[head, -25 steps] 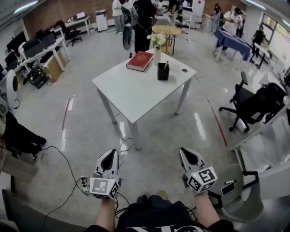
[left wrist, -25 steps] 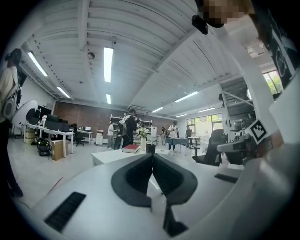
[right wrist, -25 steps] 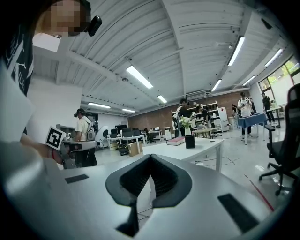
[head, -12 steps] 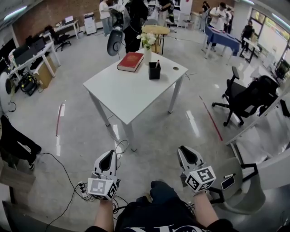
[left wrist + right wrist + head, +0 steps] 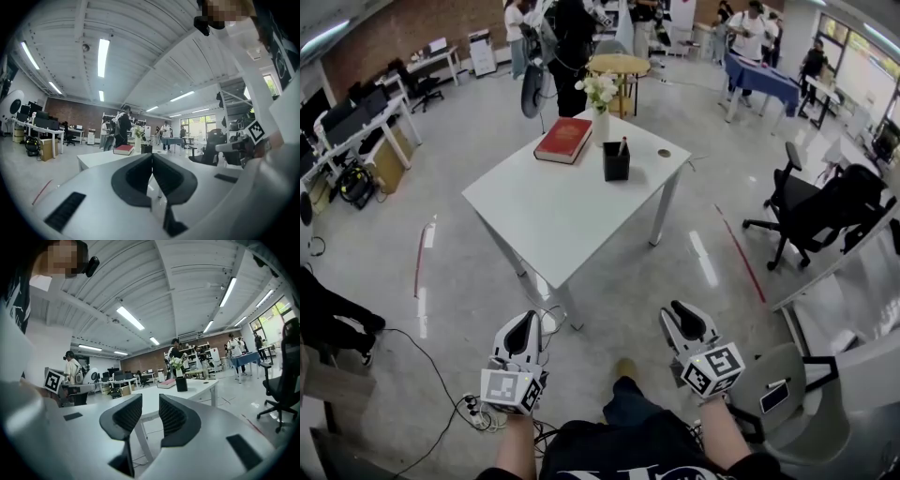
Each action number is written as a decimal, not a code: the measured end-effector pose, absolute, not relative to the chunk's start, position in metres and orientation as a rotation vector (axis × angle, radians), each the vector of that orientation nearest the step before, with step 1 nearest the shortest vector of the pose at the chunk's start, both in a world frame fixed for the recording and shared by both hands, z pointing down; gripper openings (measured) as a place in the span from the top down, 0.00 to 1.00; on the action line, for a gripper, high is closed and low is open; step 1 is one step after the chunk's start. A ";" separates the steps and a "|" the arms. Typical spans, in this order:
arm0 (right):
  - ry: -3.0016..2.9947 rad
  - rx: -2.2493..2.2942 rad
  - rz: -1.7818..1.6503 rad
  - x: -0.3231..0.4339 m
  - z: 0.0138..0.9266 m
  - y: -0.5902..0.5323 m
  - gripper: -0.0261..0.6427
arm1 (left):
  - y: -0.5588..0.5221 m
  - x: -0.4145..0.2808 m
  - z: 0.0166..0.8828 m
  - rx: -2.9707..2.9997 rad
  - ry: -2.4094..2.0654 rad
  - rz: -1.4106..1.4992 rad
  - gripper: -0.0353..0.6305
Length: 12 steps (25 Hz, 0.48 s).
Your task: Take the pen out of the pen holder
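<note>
A black pen holder (image 5: 616,161) stands on the far part of the white table (image 5: 553,211), with a pen (image 5: 622,146) sticking out of its top. It also shows small in the left gripper view (image 5: 146,148) and the right gripper view (image 5: 181,383). Both grippers hang low, well short of the table. My left gripper (image 5: 525,328) is shut with nothing in it, pads touching. The jaws of my right gripper (image 5: 683,320) have just been opening and stand apart with nothing between them.
A red book (image 5: 563,140) and a white vase of flowers (image 5: 601,111) sit beside the holder; a small dark disc (image 5: 664,153) lies near the table's right edge. Black office chairs (image 5: 825,211) stand right, cables (image 5: 478,412) lie on the floor left, people work behind.
The table with the holder has come nearer and sits lower in the head view. The right gripper's jaws have parted; the left stays shut.
</note>
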State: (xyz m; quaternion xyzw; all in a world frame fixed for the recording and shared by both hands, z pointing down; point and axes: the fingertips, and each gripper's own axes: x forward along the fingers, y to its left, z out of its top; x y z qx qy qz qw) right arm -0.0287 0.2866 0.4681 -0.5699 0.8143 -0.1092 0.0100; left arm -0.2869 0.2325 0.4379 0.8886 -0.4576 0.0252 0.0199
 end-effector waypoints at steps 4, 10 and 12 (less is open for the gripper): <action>2.546 -1.763 -0.335 -0.008 0.462 0.241 0.78 | 0.189 -0.259 0.431 2.767 -1.411 0.065 0.94; 2.579 -1.733 -0.337 0.020 0.458 0.187 0.77 | 0.138 -0.221 0.430 2.757 -1.402 0.060 0.94; 2.583 -1.724 -0.341 0.032 0.460 0.171 0.77 | 0.123 -0.209 0.429 2.757 -1.404 0.061 0.94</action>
